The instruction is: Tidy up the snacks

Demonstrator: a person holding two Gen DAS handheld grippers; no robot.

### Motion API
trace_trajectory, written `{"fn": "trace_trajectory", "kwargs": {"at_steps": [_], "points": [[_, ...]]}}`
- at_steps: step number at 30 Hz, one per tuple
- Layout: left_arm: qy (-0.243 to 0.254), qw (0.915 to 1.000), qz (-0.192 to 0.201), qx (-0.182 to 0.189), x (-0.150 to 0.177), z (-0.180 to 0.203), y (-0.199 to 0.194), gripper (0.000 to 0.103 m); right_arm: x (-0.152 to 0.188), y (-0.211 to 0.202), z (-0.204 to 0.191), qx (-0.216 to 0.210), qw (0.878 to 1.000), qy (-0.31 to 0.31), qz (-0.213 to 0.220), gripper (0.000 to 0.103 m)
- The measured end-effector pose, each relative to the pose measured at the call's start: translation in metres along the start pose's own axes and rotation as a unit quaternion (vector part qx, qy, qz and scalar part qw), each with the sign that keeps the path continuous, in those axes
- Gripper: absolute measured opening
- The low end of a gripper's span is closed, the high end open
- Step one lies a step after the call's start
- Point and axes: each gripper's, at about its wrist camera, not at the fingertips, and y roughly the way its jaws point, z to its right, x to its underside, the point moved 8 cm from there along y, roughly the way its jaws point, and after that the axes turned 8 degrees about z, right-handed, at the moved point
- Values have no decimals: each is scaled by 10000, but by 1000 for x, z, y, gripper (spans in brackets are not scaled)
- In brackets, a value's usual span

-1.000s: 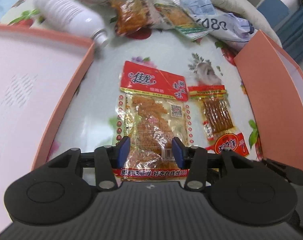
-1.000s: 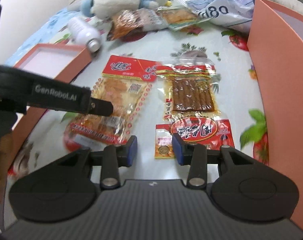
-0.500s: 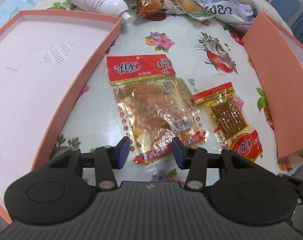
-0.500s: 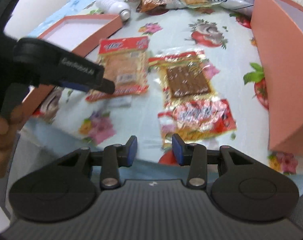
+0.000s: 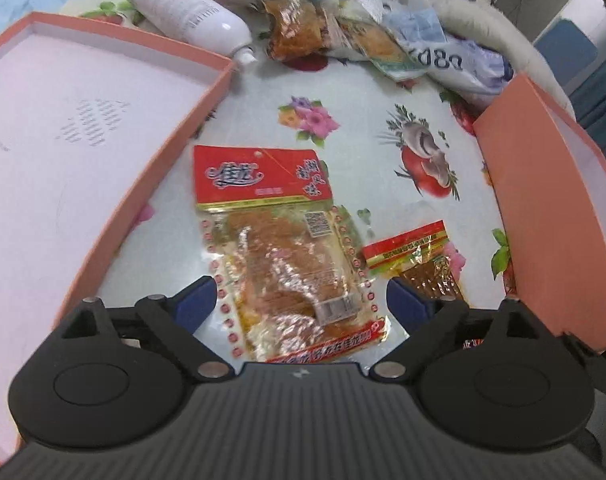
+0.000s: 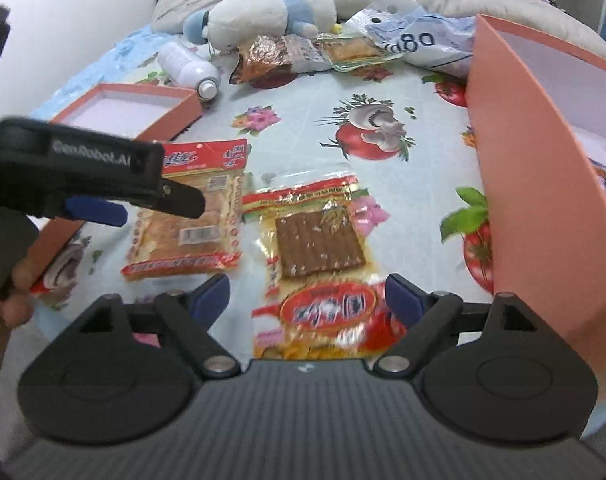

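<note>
**Both tongs wide over the two packets**

Large packet [image 5: 287,256] — red header, orange snack inside — lies flat on the flowered bench [image 5: 343,92]. In the left wrist view its lower half sits between the two blue pads of the left tongs [image 5: 301,300], with a gap showing on either side; no pad presses on it. Jaws have just been opening and now stand wide apart, holding nothing.

Small packet [image 6: 319,248] — dark brown sticks, red label at the near end — lies flat just right of the large one. In the right wrist view its red label end falls between the pads of the right tongs [image 6: 307,296]. This view is blurred at that end, so contact with the bench cannot be judged, but the pads stand clear of the packet's edges. These jaws too have just been opening; they are spread wide and empty.

Left box [image 5: 83,128], pink with a white floor, lies left of the large packet. Right box [image 6: 543,184] stands right of the small packet. Bottle [image 5: 183,12], plush toy [image 6: 263,12] and more wrappers [image 5: 299,28] lie at the far end.
</note>
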Motion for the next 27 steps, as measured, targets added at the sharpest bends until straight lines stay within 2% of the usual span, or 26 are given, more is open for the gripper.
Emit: {"fn": "trace_trajectory", "kwargs": {"at_steps": [3, 6, 9, 12, 14, 16, 19, 20, 25, 27], "points": [[175, 9997, -88, -173, -1, 3, 11, 94, -3, 14, 4, 39, 9999, -92, -26, 86], [434, 9977, -194, -475, 0, 5, 21, 103, -2, 24, 7, 99, 9996, -248, -37, 87], [607, 9948, -267, -769, 3, 4, 28, 103, -2, 28, 3, 10, 9982, -597, 6, 89], [761, 9917, -254, -1006, 7, 7, 32, 103, -4, 31, 5, -76, 9985, -517, -168, 89], [765, 9914, -239, -1030, 9, 10, 32, 102, -5, 30, 2, -118, 9984, -511, -206, 82], [844, 9906, -171, -1061, 11, 14, 30, 96, -5, 27, -2, -165, 9980, -587, -194, 66], [903, 9904, -71, -1043, 14, 19, 26, 85, -5, 25, -6, -153, 9976, -650, -164, 57], [939, 9903, -54, -1025, 15, 21, 25, 83, -5, 24, -5, -148, 9979, -609, -157, 56], [1099, 9904, 23, -842, 18, 33, 16, 50, -7, 20, -6, -64, 9983, -569, -107, 55], [984, 9924, 5, -734, 18, 35, 12, 46, -8, 16, -4, -23, 9989, -449, -90, 55]]}}
